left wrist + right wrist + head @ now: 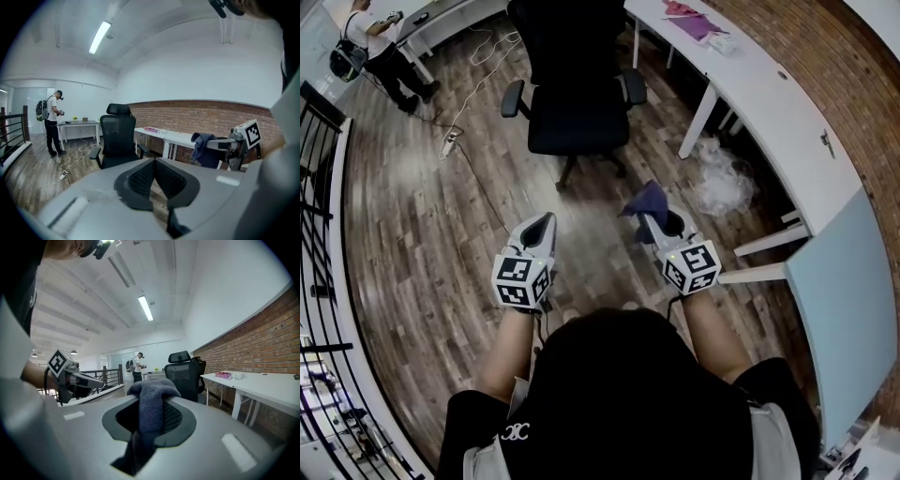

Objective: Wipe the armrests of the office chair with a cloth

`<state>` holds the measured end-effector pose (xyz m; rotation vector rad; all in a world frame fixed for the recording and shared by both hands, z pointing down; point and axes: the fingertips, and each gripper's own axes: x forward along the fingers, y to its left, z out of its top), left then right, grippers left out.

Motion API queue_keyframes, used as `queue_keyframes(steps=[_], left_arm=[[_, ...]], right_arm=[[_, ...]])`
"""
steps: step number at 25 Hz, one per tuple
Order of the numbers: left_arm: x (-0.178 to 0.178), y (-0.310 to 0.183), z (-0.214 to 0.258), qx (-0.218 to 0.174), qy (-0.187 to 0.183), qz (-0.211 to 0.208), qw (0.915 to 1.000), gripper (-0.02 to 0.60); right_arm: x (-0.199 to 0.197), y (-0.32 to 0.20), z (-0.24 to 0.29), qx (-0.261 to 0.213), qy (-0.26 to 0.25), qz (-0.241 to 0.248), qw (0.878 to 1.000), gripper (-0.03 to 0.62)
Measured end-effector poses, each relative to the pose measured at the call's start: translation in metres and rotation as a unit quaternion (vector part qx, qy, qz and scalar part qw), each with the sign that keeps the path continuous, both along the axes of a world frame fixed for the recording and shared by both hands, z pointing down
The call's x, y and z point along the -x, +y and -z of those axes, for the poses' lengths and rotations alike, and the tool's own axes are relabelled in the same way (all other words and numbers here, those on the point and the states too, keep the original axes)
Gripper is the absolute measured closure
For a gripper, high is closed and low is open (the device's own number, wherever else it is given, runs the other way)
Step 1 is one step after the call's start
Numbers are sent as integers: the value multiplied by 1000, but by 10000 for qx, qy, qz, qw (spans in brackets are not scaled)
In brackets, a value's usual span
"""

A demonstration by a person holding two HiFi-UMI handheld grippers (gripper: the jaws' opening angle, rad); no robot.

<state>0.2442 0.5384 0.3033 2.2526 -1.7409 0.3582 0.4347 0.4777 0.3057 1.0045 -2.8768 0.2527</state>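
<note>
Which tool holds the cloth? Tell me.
The right tool: a dark cloth is clamped in its jaws, while the left tool is shut with nothing between its jaws.

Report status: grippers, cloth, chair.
Left gripper shut, empty. Right gripper shut on cloth. Office chair ahead, armrests not yet reached. Power strip lies left of chair.

The wooden floor (441, 244) carries the office chair (577, 103), a power strip (448, 142) with white cable (483, 70), and crumpled plastic (719, 183). The white counter (769, 103) carries a pink cloth (694, 19).
</note>
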Motion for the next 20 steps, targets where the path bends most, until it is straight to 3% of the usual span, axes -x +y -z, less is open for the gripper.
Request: queue_keyframes(steps=[7, 20], left_arm=[[46, 22, -4, 46, 144, 265, 9995, 575], [40, 25, -7, 139, 270, 150, 9994, 575]], right_arm=[[32, 23, 1, -68, 133, 163, 9998, 526], [28, 32, 3, -44, 265, 141, 9995, 526]])
